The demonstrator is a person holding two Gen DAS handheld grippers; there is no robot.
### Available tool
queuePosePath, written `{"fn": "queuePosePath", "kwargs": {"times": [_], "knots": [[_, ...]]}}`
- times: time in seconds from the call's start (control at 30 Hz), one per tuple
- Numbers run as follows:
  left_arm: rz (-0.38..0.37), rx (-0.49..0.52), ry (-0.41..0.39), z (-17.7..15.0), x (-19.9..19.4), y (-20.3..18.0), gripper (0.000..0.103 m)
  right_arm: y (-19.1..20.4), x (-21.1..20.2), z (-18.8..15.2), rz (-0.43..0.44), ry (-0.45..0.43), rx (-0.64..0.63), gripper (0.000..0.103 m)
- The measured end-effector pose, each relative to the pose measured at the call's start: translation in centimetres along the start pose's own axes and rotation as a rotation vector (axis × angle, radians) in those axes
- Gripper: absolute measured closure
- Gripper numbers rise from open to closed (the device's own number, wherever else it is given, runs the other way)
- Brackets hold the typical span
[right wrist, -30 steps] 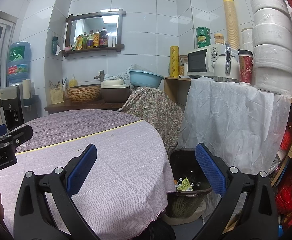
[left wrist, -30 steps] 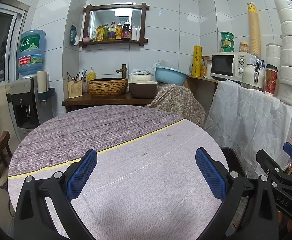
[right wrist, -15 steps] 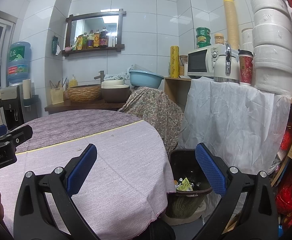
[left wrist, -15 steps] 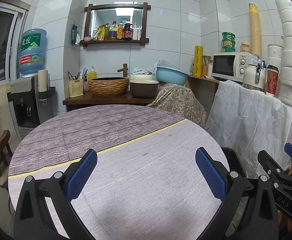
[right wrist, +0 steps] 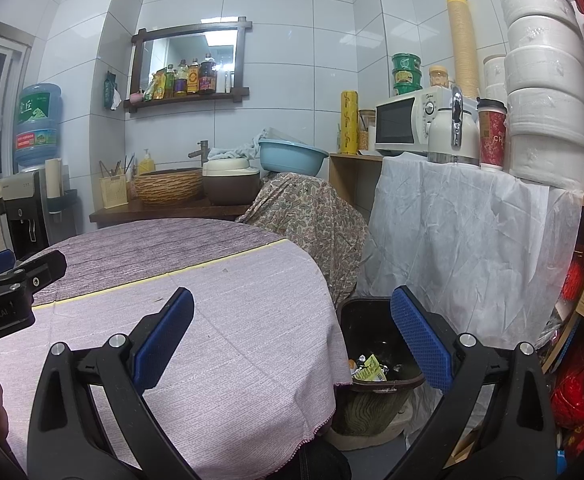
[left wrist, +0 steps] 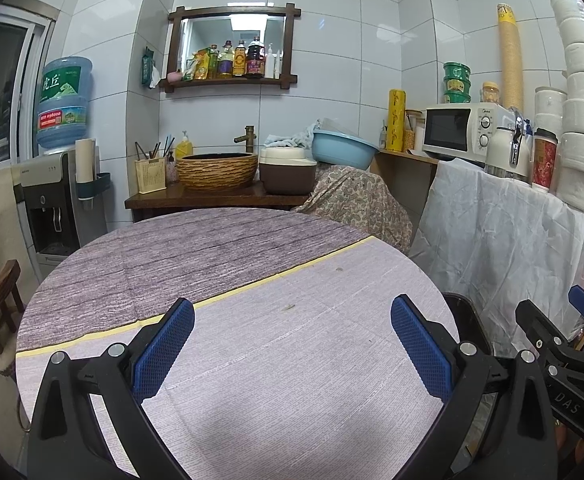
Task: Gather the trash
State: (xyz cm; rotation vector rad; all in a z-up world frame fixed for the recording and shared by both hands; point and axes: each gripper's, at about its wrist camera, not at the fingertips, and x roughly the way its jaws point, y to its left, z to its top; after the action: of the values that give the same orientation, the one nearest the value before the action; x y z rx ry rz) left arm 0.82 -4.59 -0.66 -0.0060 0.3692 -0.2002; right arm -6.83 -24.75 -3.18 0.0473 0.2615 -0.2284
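My round surface (right wrist: 227,320), under a purple cloth, is the landmark. Just off its right edge stands the dark trash bin (right wrist: 372,396), holding wrappers (right wrist: 370,372) with its near side cut off by the cloth. My left tongs (left wrist: 292,344) and right tongs (right wrist: 292,332) both gape apart, gripping nothing, over the surface. Specks (left wrist: 289,307) on the cloth are too small to identify. Everything sits as it did a moment earlier.

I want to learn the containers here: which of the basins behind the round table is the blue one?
The blue plastic basin, perched on the paisley cloth; the woven basin and brown pot stand lower.
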Motion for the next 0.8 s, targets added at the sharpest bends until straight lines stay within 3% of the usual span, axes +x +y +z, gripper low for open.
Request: {"fn": "queuePosePath", "kwargs": {"times": [0.8], "knots": [[-0.002,0.000,0.004,-0.03,0.11,-0.02,0.006,-0.05,0.07,0.09,0.002,0.002,0.000,0.006]]}}
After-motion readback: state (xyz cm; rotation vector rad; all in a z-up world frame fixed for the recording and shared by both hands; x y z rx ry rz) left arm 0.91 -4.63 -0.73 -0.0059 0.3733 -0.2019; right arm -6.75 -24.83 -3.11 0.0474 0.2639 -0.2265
